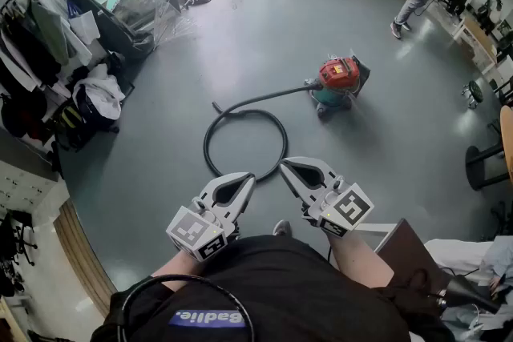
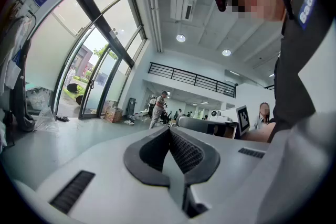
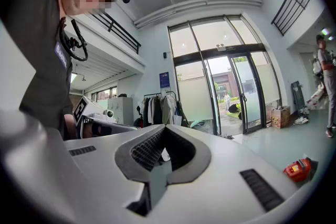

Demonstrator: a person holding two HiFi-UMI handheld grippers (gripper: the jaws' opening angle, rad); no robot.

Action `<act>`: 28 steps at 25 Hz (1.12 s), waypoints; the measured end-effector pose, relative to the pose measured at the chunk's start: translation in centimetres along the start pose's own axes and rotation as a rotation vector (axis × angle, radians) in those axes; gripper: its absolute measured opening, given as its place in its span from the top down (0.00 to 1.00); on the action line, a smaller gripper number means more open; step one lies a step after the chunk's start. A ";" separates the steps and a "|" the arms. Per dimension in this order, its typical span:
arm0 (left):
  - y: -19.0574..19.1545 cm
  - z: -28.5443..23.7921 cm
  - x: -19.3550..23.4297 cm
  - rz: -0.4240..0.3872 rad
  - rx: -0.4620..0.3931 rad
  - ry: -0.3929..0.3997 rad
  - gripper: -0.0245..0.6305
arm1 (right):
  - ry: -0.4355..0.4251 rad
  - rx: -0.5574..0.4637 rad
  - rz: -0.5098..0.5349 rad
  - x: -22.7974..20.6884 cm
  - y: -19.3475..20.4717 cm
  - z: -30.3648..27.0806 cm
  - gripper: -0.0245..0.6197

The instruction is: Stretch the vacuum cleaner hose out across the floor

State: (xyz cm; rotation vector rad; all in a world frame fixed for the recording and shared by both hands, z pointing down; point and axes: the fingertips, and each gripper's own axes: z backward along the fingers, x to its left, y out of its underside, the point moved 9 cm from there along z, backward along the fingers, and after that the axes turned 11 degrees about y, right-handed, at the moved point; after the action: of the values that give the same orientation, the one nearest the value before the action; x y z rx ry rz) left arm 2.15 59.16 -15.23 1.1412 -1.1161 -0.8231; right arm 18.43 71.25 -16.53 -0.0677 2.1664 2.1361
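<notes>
Jaws pressed together on both our left gripper (image 1: pixel 249 178) and right gripper (image 1: pixel 285 164), nothing held; hose (image 1: pixel 206 145) lies looped on the floor (image 1: pixel 152 164).

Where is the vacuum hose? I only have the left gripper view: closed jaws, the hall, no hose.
Observer: In the head view the hose lies coiled in a loop on the floor, not yet stretched out.
Operator: And the vacuum cleaner?
Observer: The red vacuum cleaner stands beyond the loop, to the right; the hose runs to it.
Operator: Right gripper holding anything?
Observer: No, the right gripper is shut, nothing between its jaws.
</notes>
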 end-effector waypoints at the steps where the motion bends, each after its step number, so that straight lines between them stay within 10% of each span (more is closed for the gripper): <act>1: -0.1 0.0 0.1 0.000 0.000 -0.001 0.95 | -0.001 0.001 0.000 0.0 0.0 -0.1 0.97; 28: 0.4 -4.5 1.7 0.010 0.027 -0.062 0.95 | -0.022 -0.035 -0.089 -5.8 1.6 1.8 0.97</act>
State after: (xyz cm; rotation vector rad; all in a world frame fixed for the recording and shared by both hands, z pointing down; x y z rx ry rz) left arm 6.92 58.89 -14.52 1.1382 -1.1860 -0.8431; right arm 24.07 72.83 -14.37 -0.1396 2.0733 2.1160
